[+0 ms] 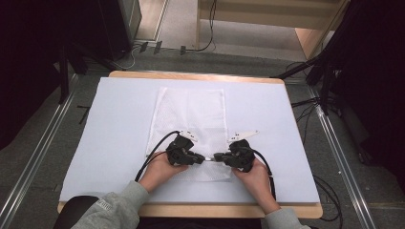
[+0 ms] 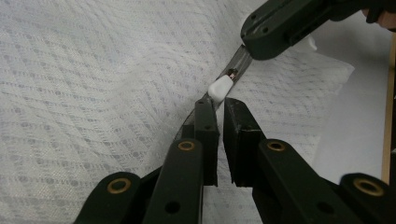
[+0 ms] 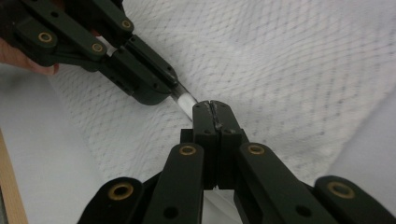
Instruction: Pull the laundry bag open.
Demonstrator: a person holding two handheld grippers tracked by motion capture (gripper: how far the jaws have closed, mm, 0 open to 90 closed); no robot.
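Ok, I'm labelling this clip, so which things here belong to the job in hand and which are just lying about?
In the job: white mesh laundry bag; its grey zipper strip, pinched in the shut jaws of the right gripper; white zipper pull, just ahead of the slightly parted jaws of the left gripper.
Lying about: pale table cover; floor cables; black stand legs.

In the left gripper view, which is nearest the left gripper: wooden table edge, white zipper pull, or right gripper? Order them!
1. white zipper pull, just ahead of the jaws.
2. right gripper, beyond it.
3. wooden table edge, far right.
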